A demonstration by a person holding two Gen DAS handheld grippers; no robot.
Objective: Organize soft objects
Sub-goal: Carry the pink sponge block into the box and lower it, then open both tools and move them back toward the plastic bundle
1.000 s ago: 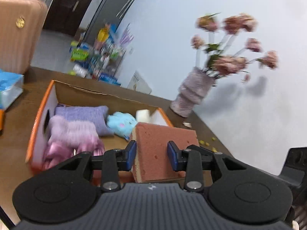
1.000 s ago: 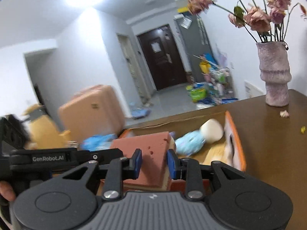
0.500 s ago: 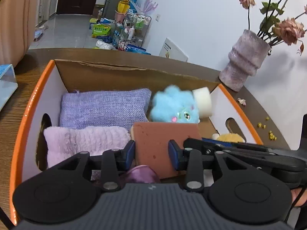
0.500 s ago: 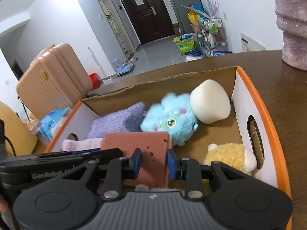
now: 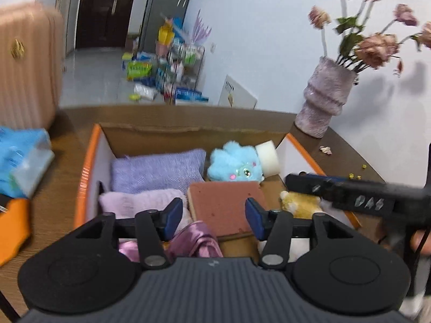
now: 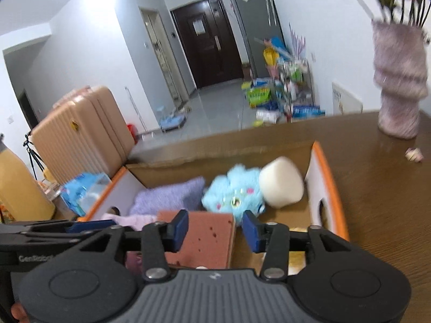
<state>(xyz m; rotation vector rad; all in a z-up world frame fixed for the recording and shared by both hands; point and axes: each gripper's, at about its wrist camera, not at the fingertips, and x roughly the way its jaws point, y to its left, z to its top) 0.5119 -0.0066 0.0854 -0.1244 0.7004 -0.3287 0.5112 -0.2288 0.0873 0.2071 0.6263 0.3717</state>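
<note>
- We see the box [image 5: 89, 167] on the table [image 6: 377, 202] holding the sponge [image 5: 223, 204], a purple pillow [image 5: 159, 169], blue plush [image 5: 234, 167], white block [image 5: 268, 157] and yellow plush [image 5: 299, 202].
- Our left gripper [image 5: 212, 218] and right gripper [image 6: 212, 228] have just been opening; both are released, and the sponge lies free between the pads.
- Only the left view shows the satin pouch [image 5: 196, 239]; only the right shows a yellow bottle [image 6: 18, 188].
</note>
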